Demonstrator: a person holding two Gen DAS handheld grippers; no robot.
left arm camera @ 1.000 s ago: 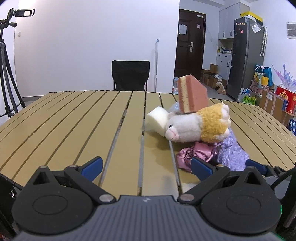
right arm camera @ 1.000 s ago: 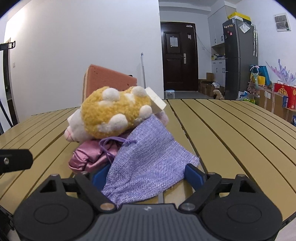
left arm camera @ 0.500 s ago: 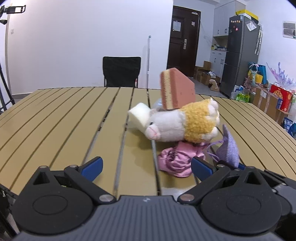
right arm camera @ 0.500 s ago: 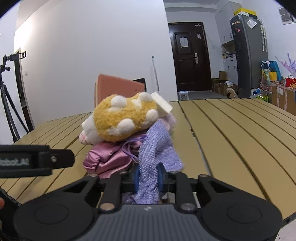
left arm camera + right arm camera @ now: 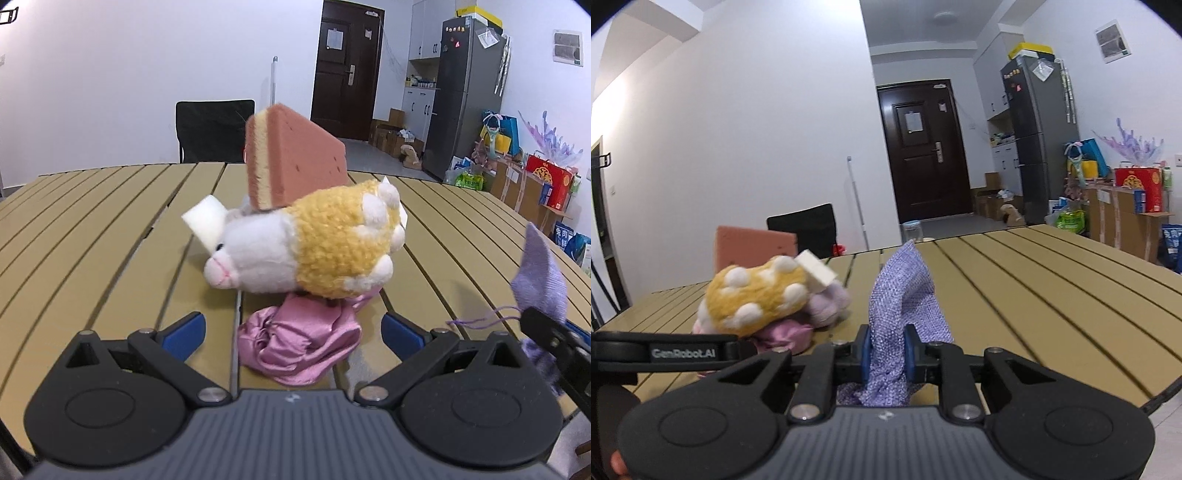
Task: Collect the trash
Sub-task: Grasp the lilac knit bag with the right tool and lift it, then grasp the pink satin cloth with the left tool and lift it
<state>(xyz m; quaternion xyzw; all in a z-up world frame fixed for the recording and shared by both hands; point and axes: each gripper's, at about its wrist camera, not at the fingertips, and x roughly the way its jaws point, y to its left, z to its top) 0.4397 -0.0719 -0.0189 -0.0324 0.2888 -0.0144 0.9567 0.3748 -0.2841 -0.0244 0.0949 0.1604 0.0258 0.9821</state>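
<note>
- Purple woven pouch (image 5: 905, 302): clamped between the closed blue pads of the right gripper (image 5: 886, 350), lifted off the slatted table (image 5: 1052, 295).
- Left gripper (image 5: 291, 328): jaws wide apart, empty, either side of the pink satin bag (image 5: 299, 347).
- Legible marking: "GenRobot.AI" on the left gripper's side.
- Plush toy (image 5: 314, 247) lies on the pink bag; sponge (image 5: 291, 162) leans behind it.

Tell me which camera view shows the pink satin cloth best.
The left wrist view: the pink satin cloth lies crumpled in full sight on the table, between the open left gripper's fingers, in front of the plush toy. The right wrist view shows only a sliver under the toy.
</note>
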